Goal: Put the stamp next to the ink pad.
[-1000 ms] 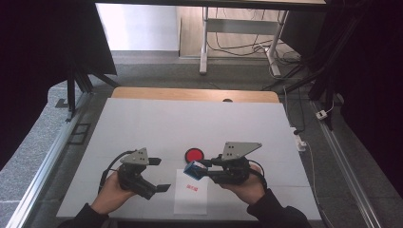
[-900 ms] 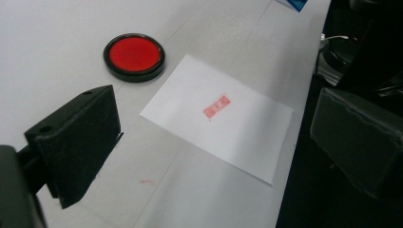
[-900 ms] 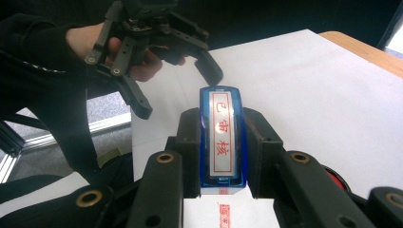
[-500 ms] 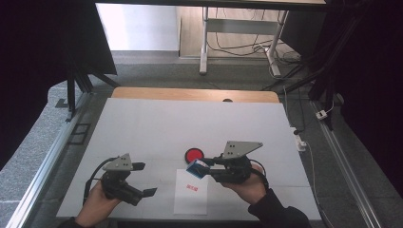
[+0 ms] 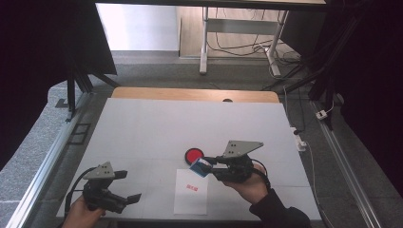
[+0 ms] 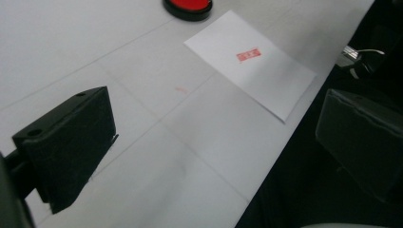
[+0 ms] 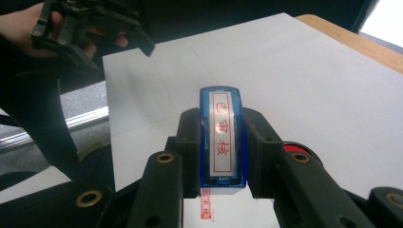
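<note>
Above the paper (image 5: 191,192), right claw (image 5: 207,166) grips blue stamp (image 7: 222,134) (left claw (image 5: 128,186) gapes empty).

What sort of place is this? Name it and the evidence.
Probably a lab data-recording station: a white-topped table ringed by dark curtains, loose cables on the floor, and a stamp with paper.

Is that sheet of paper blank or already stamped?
Stamped: the paper carries a red rectangular mark, while the right gripper holds the blue stamp.
</note>
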`<move>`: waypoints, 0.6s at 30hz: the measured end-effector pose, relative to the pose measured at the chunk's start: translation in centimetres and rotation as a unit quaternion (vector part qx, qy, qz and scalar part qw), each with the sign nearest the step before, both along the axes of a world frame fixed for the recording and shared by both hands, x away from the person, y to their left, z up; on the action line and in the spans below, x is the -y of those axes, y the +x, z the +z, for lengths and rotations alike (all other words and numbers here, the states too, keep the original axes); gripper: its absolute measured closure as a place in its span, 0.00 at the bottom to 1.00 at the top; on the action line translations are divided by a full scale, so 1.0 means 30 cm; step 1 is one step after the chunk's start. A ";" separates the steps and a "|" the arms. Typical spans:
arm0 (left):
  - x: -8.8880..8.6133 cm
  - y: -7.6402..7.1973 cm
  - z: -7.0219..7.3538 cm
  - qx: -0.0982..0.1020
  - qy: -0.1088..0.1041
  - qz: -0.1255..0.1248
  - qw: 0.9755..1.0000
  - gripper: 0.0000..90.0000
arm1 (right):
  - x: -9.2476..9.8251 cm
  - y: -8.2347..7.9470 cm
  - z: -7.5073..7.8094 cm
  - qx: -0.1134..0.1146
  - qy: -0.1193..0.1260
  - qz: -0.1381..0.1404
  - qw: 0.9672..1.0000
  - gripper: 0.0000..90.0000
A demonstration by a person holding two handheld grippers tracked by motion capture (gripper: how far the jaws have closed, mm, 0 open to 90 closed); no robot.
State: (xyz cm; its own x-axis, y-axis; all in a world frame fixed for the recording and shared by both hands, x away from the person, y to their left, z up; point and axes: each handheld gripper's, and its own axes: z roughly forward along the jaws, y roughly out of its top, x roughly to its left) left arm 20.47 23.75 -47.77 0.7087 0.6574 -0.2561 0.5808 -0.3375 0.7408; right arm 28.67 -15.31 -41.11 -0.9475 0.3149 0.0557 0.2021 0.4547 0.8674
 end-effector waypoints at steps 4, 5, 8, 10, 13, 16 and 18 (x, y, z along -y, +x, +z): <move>-0.033 -0.019 -0.007 -0.002 -0.006 0.017 1.000 0.00 | 0.008 0.004 0.000 -0.001 -0.003 -0.009 1.000 0.79; -0.039 -0.024 -0.007 0.003 -0.003 0.022 1.000 0.00 | 0.010 0.005 -0.001 -0.001 -0.005 -0.011 1.000 0.79; -0.052 -0.035 -0.004 0.010 -0.002 0.033 0.999 0.00 | 0.015 0.007 -0.002 0.000 -0.009 -0.016 1.000 0.79; -0.059 -0.040 -0.003 0.011 0.001 0.039 0.999 0.00 | 0.019 0.008 -0.003 0.002 -0.011 -0.019 1.000 0.79; -0.063 -0.045 -0.001 0.013 0.014 0.049 0.999 0.00 | 0.026 0.010 -0.004 0.005 -0.018 -0.025 1.000 0.79; -0.066 -0.049 0.000 0.012 0.026 0.057 0.998 0.00 | 0.036 0.018 -0.007 0.002 -0.018 -0.035 0.999 0.79; -0.067 -0.052 0.001 0.013 0.036 0.062 0.997 0.00 | 0.044 0.023 -0.009 0.000 -0.020 -0.042 0.999 0.79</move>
